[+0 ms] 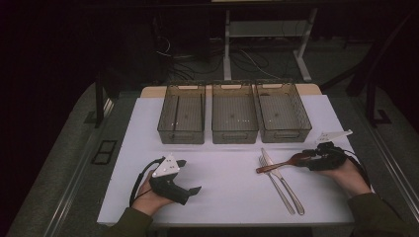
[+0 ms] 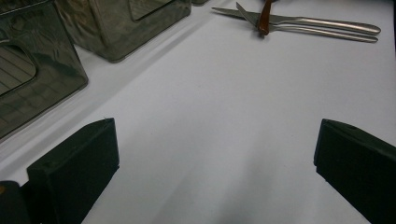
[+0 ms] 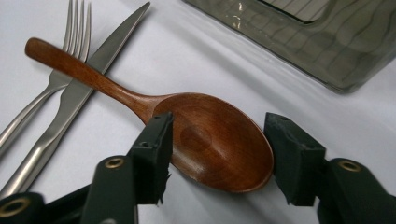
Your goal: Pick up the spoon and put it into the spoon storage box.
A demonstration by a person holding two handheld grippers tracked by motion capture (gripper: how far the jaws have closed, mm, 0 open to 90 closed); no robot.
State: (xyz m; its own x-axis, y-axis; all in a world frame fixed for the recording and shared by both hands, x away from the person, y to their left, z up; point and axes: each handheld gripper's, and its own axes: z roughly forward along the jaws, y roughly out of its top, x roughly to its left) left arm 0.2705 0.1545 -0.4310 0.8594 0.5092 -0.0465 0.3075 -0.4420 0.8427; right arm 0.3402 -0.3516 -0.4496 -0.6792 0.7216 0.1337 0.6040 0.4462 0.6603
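Note:
A brown wooden spoon [image 1: 276, 165] [image 3: 210, 140] lies at the right of the white table top, its handle resting across a steel knife [image 1: 289, 190] [image 3: 93, 70] and a fork [image 1: 276, 187] [image 3: 51, 88]. My right gripper [image 1: 302, 158] [image 3: 217, 126] lies low on the table with its jaws on either side of the spoon's bowl; the left pad is at the rim and the right pad sits just off it. My left gripper [image 1: 190, 175] [image 2: 215, 154] rests at the front left, jaws wide apart over bare table with nothing between them. The spoon's handle [image 2: 266, 16] shows far off.
Three grey see-through bins [image 1: 181, 134] [image 1: 234, 133] [image 1: 286, 132] stand in a row at the back of the white sheet [image 1: 222, 187]. One bin [image 3: 327, 51] stands close behind the spoon. Dark floor and table legs lie beyond the far edge.

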